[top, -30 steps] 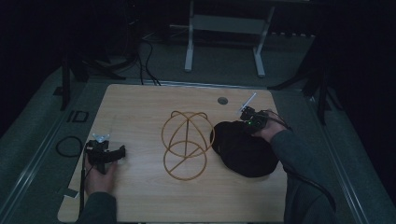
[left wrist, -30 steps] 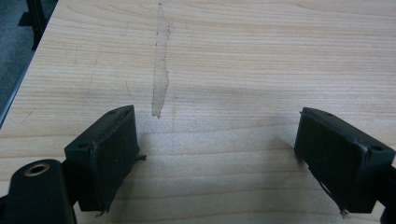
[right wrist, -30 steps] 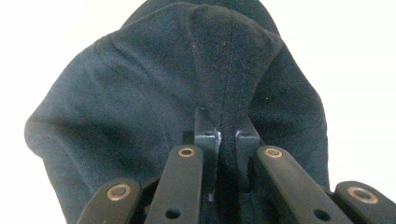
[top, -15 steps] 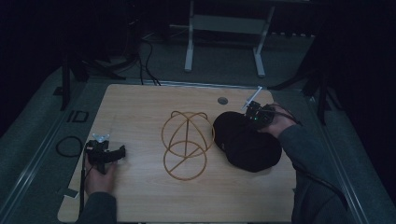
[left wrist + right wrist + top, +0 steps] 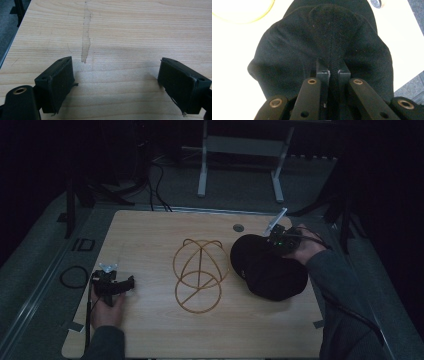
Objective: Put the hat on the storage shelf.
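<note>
A black cap (image 5: 267, 270) lies on the right part of the wooden table (image 5: 150, 230). My right gripper (image 5: 280, 241) sits at the cap's far edge, shut on a fold of its cloth. In the right gripper view the black cap (image 5: 322, 42) bunches up between the two jaws of the right gripper (image 5: 333, 71). A yellow wire stand (image 5: 199, 275) of crossed hoops stands at the table's middle, left of the cap. My left gripper (image 5: 129, 283) rests low at the left side of the table, open. The left gripper (image 5: 116, 75) has bare wood between its jaws.
A round grommet hole (image 5: 238, 227) is in the table's far side. A tape residue streak (image 5: 85, 37) marks the wood ahead of the left gripper. A black cable loop (image 5: 74, 276) lies off the table's left edge. Metal frame legs (image 5: 202, 165) stand behind the table.
My right gripper has drawn the cap's gripped edge toward the far right, and the cap has shifted a little with it. The left gripper has stayed still.
</note>
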Motion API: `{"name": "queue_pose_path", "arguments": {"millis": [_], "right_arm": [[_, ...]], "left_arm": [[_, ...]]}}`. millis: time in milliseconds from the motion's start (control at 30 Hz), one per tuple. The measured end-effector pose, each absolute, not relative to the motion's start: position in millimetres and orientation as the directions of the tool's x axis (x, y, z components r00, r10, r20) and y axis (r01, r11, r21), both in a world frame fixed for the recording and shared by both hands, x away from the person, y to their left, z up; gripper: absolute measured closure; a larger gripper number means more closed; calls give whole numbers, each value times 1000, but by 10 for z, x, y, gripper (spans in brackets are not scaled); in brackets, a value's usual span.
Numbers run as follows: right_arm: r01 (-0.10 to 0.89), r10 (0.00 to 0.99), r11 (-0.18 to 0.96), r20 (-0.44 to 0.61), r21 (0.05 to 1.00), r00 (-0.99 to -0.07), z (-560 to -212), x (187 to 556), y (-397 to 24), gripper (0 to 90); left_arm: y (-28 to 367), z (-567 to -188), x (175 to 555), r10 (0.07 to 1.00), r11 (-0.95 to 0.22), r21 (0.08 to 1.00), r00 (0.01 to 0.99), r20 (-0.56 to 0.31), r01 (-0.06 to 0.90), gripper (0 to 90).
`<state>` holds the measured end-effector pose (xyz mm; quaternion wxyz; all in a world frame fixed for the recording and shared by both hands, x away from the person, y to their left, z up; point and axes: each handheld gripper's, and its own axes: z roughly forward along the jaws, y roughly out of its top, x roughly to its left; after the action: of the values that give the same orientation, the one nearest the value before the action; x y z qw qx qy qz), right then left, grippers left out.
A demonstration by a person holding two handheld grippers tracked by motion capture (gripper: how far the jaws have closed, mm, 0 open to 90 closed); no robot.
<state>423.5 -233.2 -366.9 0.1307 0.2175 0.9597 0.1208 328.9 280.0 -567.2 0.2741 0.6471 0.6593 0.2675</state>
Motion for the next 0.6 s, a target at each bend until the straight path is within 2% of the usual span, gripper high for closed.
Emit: {"name": "queue_pose_path", "arguments": {"millis": [600], "right_arm": [[341, 407, 899, -238, 274, -882, -3371, 4157, -2295, 853]], "left_arm": [[2800, -5671, 3289, 1000, 19, 707, -12, -15, 707, 131]]}}
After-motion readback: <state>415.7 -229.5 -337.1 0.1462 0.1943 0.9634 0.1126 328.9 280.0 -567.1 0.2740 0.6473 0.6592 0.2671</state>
